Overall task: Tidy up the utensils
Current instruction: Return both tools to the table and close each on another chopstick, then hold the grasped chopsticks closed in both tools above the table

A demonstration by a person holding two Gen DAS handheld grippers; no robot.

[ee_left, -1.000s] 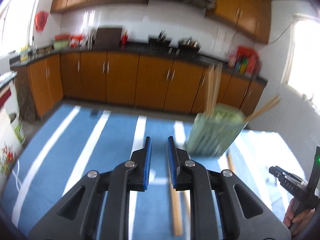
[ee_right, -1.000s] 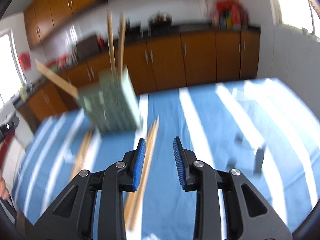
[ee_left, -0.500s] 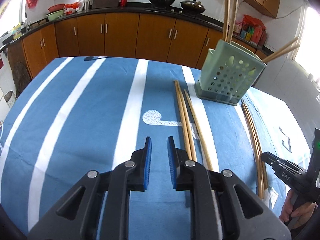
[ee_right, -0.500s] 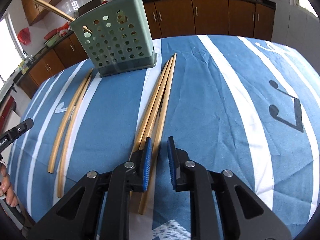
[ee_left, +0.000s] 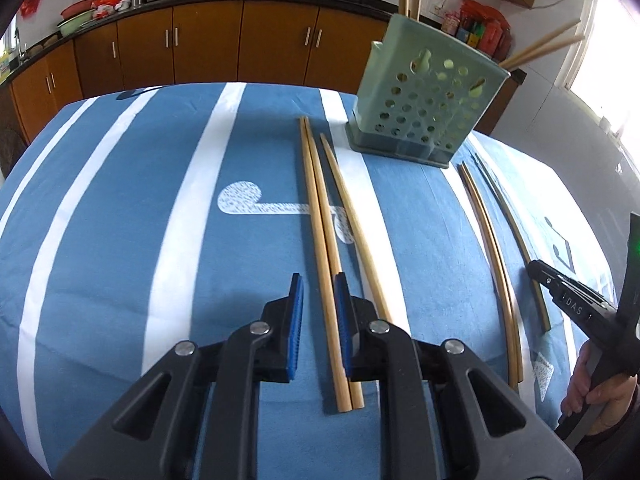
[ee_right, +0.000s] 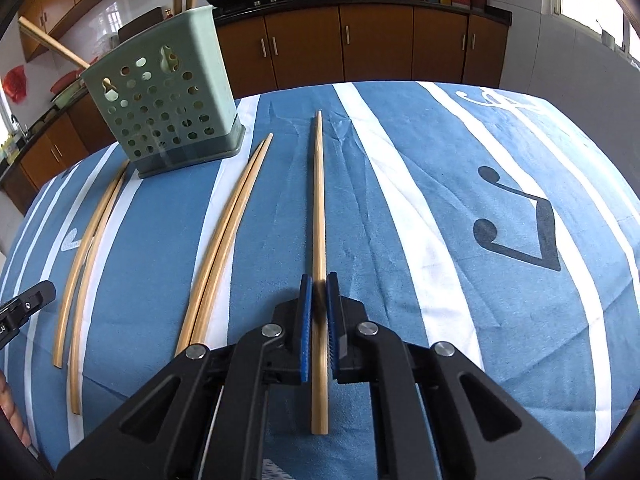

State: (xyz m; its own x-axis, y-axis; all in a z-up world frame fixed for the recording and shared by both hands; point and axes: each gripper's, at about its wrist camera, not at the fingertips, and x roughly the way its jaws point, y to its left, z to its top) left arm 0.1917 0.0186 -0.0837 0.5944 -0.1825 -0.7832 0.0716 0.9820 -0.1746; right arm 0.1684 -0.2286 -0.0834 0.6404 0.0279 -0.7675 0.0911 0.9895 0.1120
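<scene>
A green perforated utensil holder (ee_left: 426, 96) stands on the blue striped tablecloth and holds several chopsticks; it also shows in the right wrist view (ee_right: 168, 100). My left gripper (ee_left: 319, 292) is open, its jaws either side of a pair of wooden chopsticks (ee_left: 320, 240) lying on the cloth. A third chopstick (ee_left: 352, 224) lies just to their right. My right gripper (ee_right: 315, 292) is shut on a single wooden chopstick (ee_right: 318, 200), which points away from me. Two more chopsticks (ee_right: 228, 232) lie to its left.
Another pair of chopsticks (ee_right: 88, 248) lies further left, near the left gripper's tip (ee_right: 24, 306). The right gripper's body (ee_left: 576, 308) shows at the right edge of the left wrist view. Brown cabinets and a counter lie beyond the table's far edge.
Both grippers have come down close to the table. The right gripper has closed on one chopstick, now apart from its pair. The left gripper has moved over the chopstick pair.
</scene>
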